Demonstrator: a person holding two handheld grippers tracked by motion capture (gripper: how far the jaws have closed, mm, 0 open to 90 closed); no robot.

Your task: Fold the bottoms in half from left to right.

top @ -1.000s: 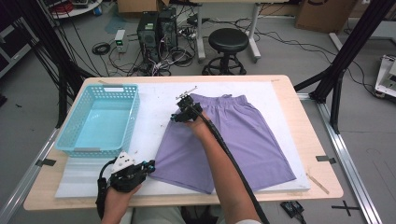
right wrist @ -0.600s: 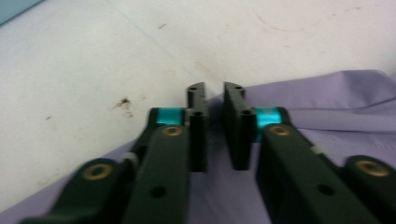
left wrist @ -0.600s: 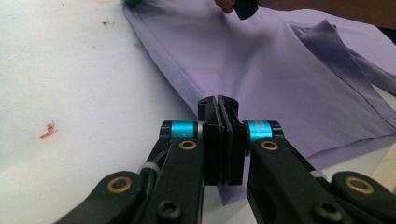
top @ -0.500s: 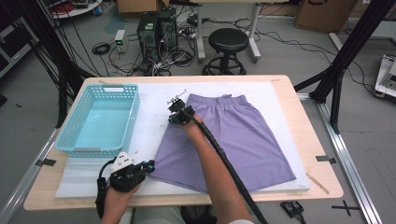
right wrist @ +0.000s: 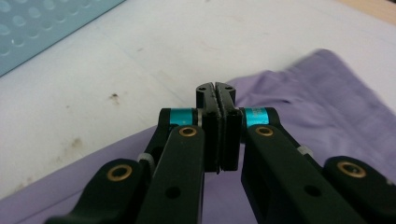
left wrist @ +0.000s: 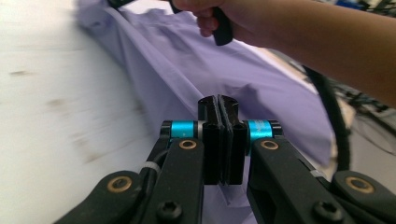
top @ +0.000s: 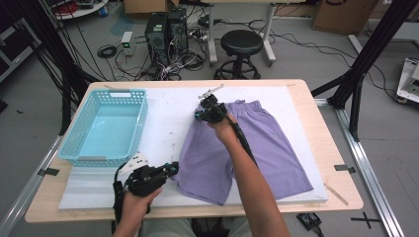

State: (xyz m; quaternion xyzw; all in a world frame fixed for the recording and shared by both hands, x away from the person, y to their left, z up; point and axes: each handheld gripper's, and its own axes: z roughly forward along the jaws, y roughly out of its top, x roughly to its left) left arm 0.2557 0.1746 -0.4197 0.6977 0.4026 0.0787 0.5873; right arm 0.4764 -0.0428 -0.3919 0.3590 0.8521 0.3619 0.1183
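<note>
Purple shorts (top: 257, 148) lie on the bench (top: 306, 89); the left hand-held gripper (top: 173, 168) and right hand-held gripper (top: 200, 114) each pinch its fabric, jaws together.

From my high view I look forward and down on the whole table (top: 316, 106), my forearms entering at the bottom of the frame. My left gripper view sits low and close, facing across the purple shorts (left wrist: 196, 70) toward my right hand (left wrist: 210, 18) at upper centre. My right gripper view looks closely down on the same shorts, with the blue basket (right wrist: 42, 28) at upper left.
</note>
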